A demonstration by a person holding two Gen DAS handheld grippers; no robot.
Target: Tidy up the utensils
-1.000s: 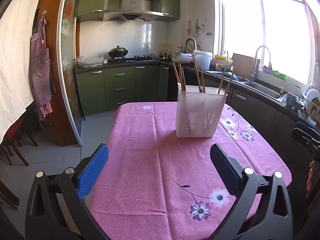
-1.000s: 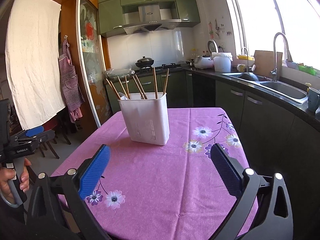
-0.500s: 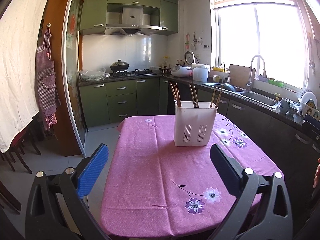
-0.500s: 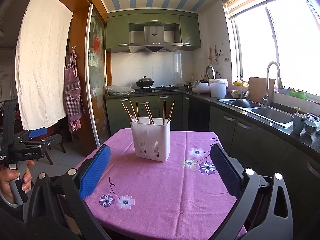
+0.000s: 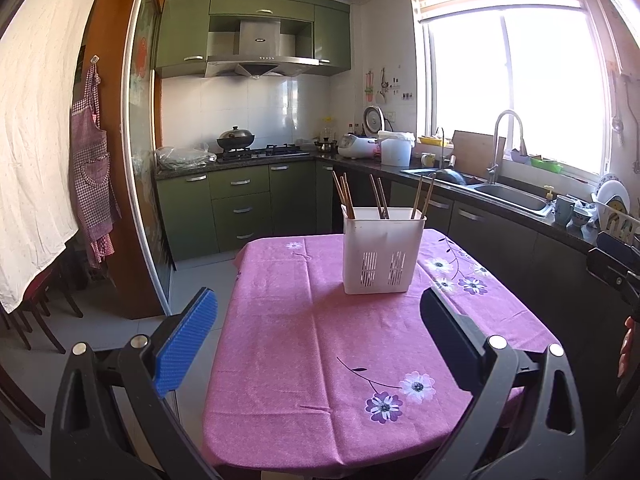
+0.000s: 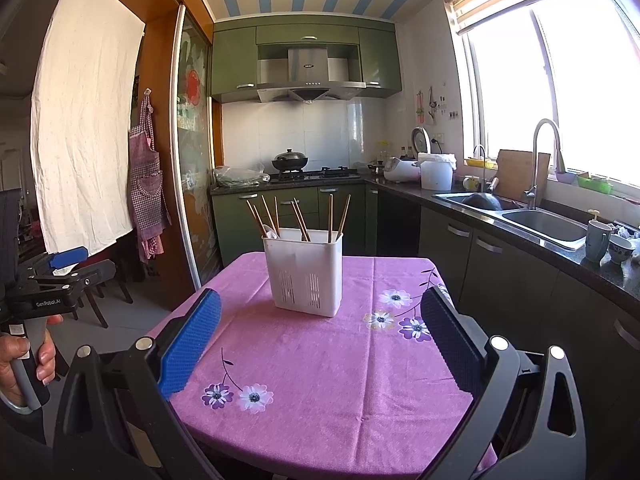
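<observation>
A white slotted utensil holder stands on the table with the pink flowered cloth, also in the right wrist view. Several brown chopsticks stand upright in it, also in the right wrist view; a white spoon tip shows at its left side. My left gripper is open and empty, back from the table's near edge. My right gripper is open and empty, also held back from the holder. The left gripper also shows in the right wrist view, held in a hand.
Green kitchen cabinets and a stove with a wok stand behind the table. A counter with a sink and cups runs along the right. Chairs and a hanging apron are at the left.
Both grippers have pulled back and up from the table, so the holder looks smaller and farther. Both stay open and empty.
</observation>
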